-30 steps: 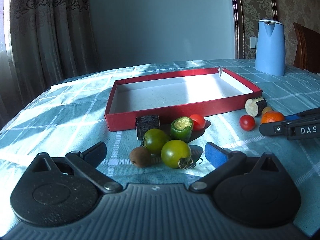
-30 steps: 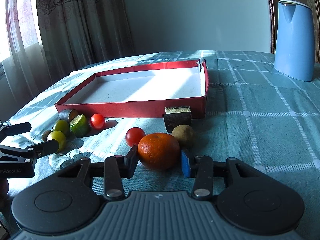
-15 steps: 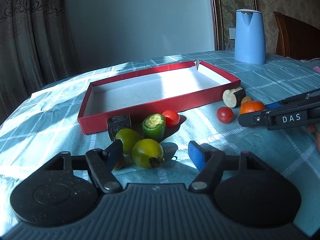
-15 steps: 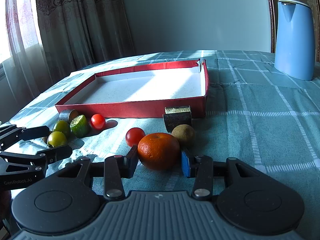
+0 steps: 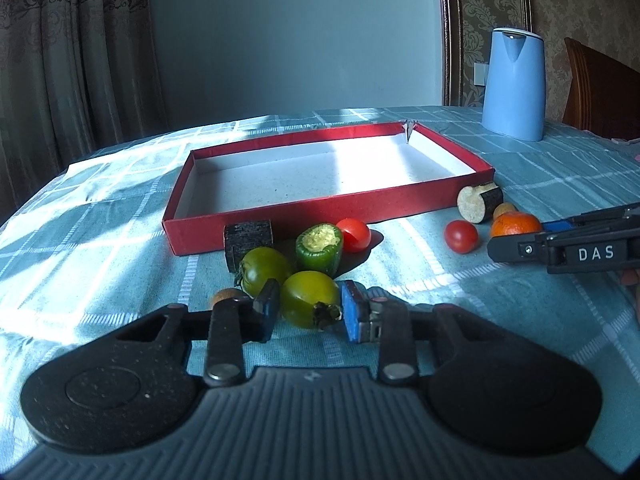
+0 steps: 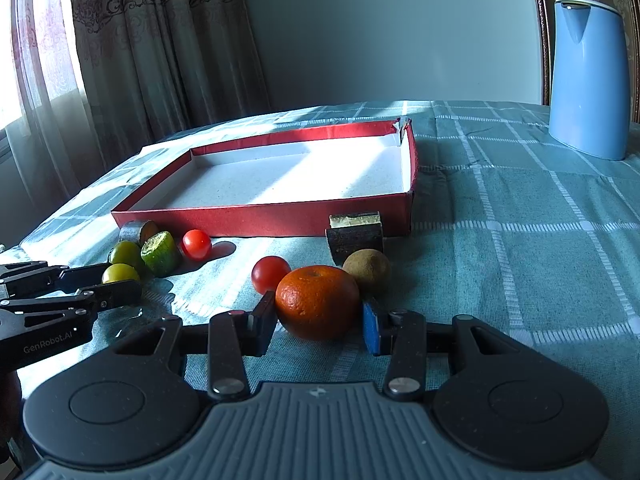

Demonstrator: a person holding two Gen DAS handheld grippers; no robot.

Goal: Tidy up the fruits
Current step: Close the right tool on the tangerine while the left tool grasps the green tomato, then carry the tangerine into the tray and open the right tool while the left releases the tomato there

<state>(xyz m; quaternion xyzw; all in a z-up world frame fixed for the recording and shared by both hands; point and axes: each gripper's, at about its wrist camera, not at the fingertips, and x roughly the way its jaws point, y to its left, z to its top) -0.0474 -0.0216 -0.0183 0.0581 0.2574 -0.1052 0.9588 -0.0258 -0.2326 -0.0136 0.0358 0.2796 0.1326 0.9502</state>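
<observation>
Green tomato [image 5: 310, 298] now pinched by left hand-held gripper [image 5: 308, 314], jaws just closed; right hand-held gripper [image 6: 320, 322] clamps orange [image 6: 318, 302] (both before red tray [image 5: 280, 210]). Next: lift into tray.

Two low fisheye views look across the table [image 5: 100, 240] toward the red tray [image 5: 280, 216] and the far wall. The left wrist camera sits just behind its hand-held gripper [image 5: 308, 312], close above the cloth, facing the tray's near long side, with the kettle [image 5: 514, 84] far right. The right wrist camera rides behind the right hand-held gripper [image 6: 320, 316], angled at the tray's right near corner. Both views share the tray [image 6: 260, 220], the kettle [image 6: 586, 80], the curtains and the scattered fruit; each also catches the other hand-held gripper at its edge.
</observation>
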